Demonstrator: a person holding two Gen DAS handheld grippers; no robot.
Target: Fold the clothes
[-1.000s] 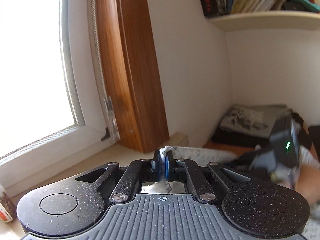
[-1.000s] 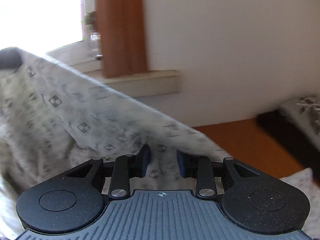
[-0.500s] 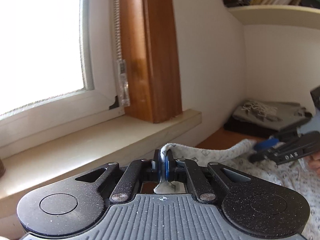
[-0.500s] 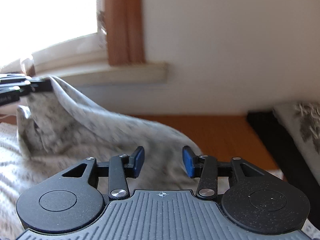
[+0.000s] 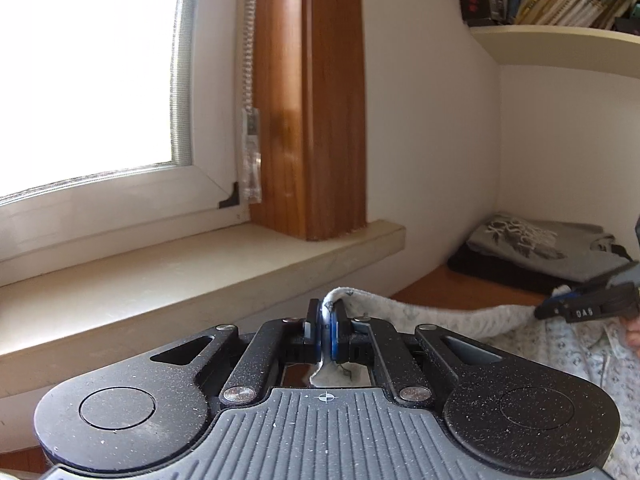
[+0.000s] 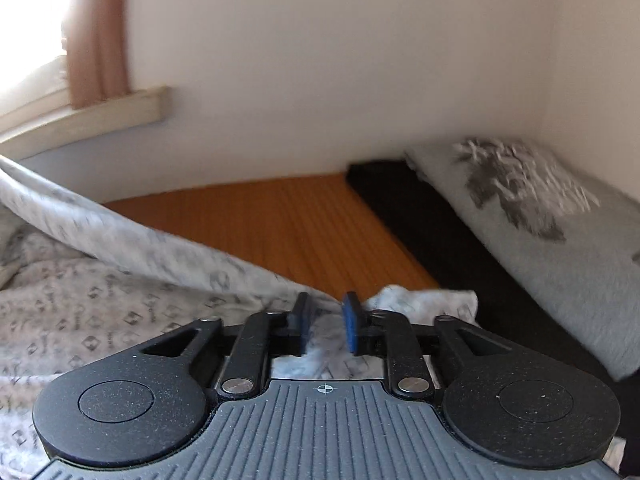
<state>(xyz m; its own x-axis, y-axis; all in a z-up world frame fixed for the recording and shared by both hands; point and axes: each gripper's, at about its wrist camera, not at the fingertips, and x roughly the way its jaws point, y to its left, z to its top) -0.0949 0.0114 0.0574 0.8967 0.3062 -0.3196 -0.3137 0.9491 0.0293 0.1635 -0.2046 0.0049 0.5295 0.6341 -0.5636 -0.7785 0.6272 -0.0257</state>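
Mid-fold on a patterned grey garment (image 6: 100,320) spread over the orange counter (image 6: 280,224). Left gripper (image 5: 327,330) pressed together on a raised edge of the cloth, pinching it just in front of the windowsill (image 5: 200,272), with the held hem running off to the right toward the other tool. Right gripper (image 6: 326,322) part-spread and just been narrowing, its jaws straddling a bunched corner of the same garment at the cloth's far right end; pads not yet clearly pressing on the fabric, so no firm hold there by the look of it. Seen from the left wrist view, the right gripper (image 5: 560,308) low at the cloth's right end, a fingertip of the person's hand (image 5: 632,336) behind it.

Likely step: taking up the second corner so both ends of one edge can be lifted together. Next move calls for closing fully on that corner, catching one layer rather than a wad, then raising both ends evenly and carrying the edge across. A folded grey shirt (image 6: 540,216) on a black layer (image 6: 420,216) lies near to the right; best kept clear of the swing.
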